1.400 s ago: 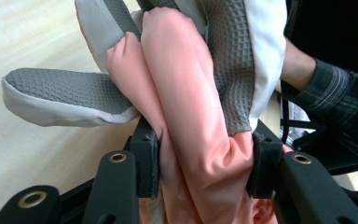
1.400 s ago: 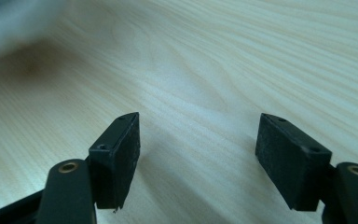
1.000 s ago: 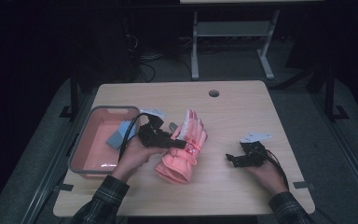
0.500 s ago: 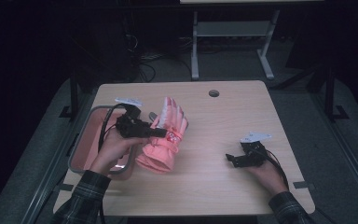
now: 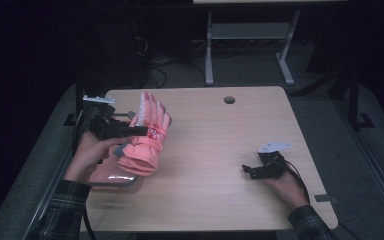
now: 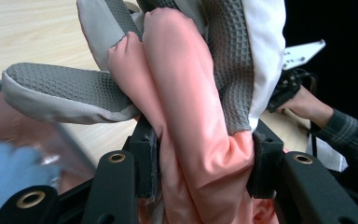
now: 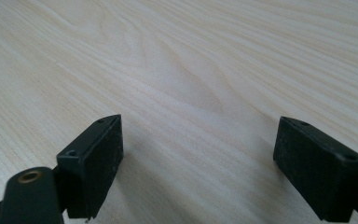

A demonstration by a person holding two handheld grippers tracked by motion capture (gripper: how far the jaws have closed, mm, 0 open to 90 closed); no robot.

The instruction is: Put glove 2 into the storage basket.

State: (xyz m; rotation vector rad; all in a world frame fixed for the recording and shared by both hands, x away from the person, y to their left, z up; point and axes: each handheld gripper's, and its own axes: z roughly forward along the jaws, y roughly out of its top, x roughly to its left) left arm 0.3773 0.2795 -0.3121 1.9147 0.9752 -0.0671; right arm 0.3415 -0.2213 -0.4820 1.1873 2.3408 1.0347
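The left tool (image 6: 200,172) is clamping the pink glove (image 5: 147,135) above the tray (image 5: 111,179)'s edge, the right tool (image 7: 198,163) is idling open, and the slack cuff is risking snagging the rim.

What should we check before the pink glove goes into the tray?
1. Left gripper squeezing the pink glove: ok.
2. Glove lifted off the table: ok.
3. Glove over the tray: partly; its cuff hangs above the tray's edge.
4. Room in the tray: cannot tell; something light blue lies inside.
5. Right gripper out of the way, open, nothing in it: ok.
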